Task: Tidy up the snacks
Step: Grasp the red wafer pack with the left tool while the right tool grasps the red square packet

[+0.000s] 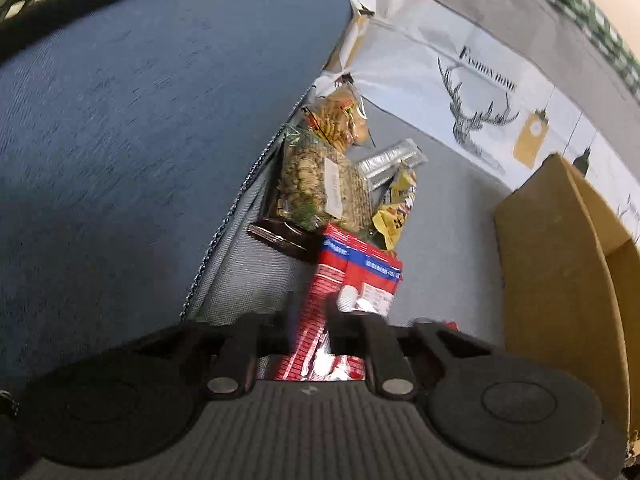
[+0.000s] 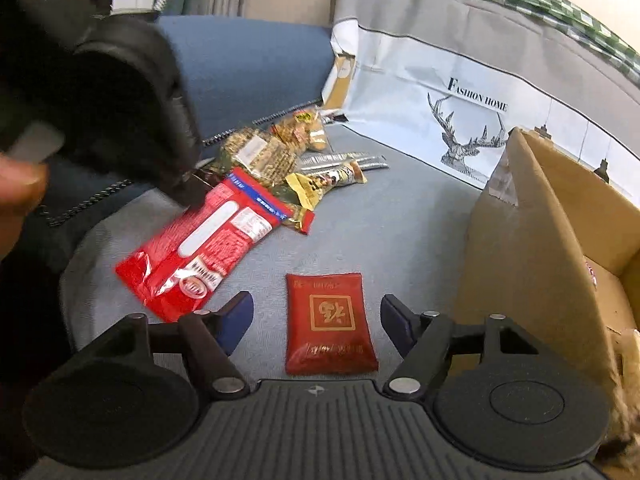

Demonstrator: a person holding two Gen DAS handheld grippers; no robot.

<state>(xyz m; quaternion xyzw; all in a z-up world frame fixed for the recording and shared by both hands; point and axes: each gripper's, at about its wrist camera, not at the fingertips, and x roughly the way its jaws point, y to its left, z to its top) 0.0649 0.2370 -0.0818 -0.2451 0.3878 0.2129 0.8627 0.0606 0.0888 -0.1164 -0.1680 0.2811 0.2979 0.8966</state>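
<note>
My left gripper (image 1: 310, 320) is shut on a long red snack pack (image 1: 340, 280); in the right wrist view the left gripper (image 2: 188, 188) grips the pack (image 2: 208, 244) at its far end, low over the grey cushion. My right gripper (image 2: 318, 320) is open, its blue-padded fingers either side of a flat dark red packet (image 2: 330, 320) lying on the cushion. A pile of snacks lies behind: a bag of nuts (image 1: 316, 184), a bag of crackers (image 1: 338, 120), a yellow wrapper (image 2: 316, 188) and silver bars (image 2: 344, 160).
An open cardboard box (image 2: 532, 248) stands at the right, also in the left wrist view (image 1: 560, 264). A white "Fashion Home" deer-print cover (image 2: 460, 120) backs the cushion. A blue cushion (image 1: 140, 120) lies to the left. A small dark brown packet (image 1: 280, 236) lies by the pile.
</note>
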